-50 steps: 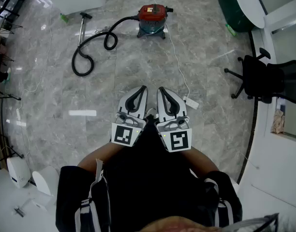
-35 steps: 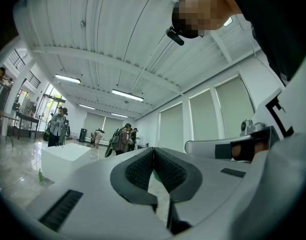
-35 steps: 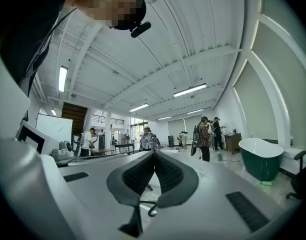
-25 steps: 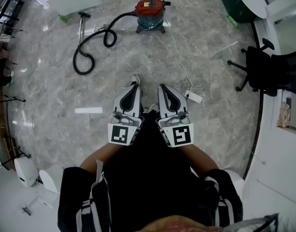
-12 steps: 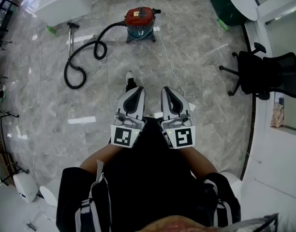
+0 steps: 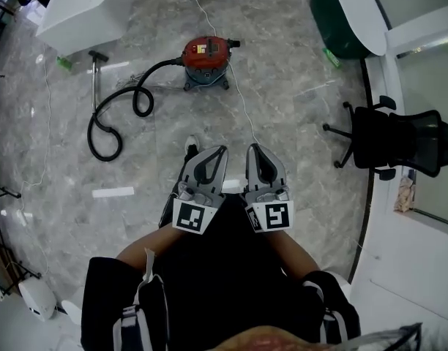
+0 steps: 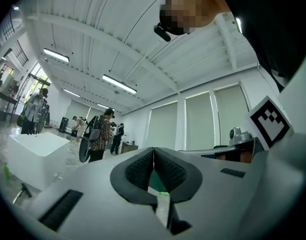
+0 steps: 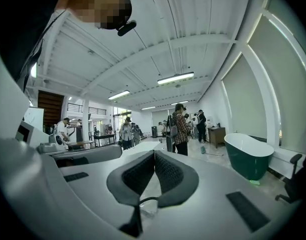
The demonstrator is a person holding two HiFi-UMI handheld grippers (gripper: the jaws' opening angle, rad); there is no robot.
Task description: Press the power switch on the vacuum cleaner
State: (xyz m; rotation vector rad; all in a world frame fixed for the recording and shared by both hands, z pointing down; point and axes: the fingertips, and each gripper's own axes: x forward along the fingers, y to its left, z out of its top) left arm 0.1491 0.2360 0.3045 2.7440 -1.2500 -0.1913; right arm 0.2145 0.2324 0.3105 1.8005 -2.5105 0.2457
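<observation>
hose [image 6: 114,115] lies left on floor [image 6: 297,123] | vacuum cleaner [image 6: 206,55] far ahead on floor, not within reach; likely heavy and stiff, so press its top, no grasping; switch too small to see | left gripper [image 6: 219,151] fingers clenched, empty | right gripper [image 6: 252,149] same | only head view shows the vacuum cleaner

Vacuum cleaner [image 6: 206,54] looks too small for detail.
</observation>
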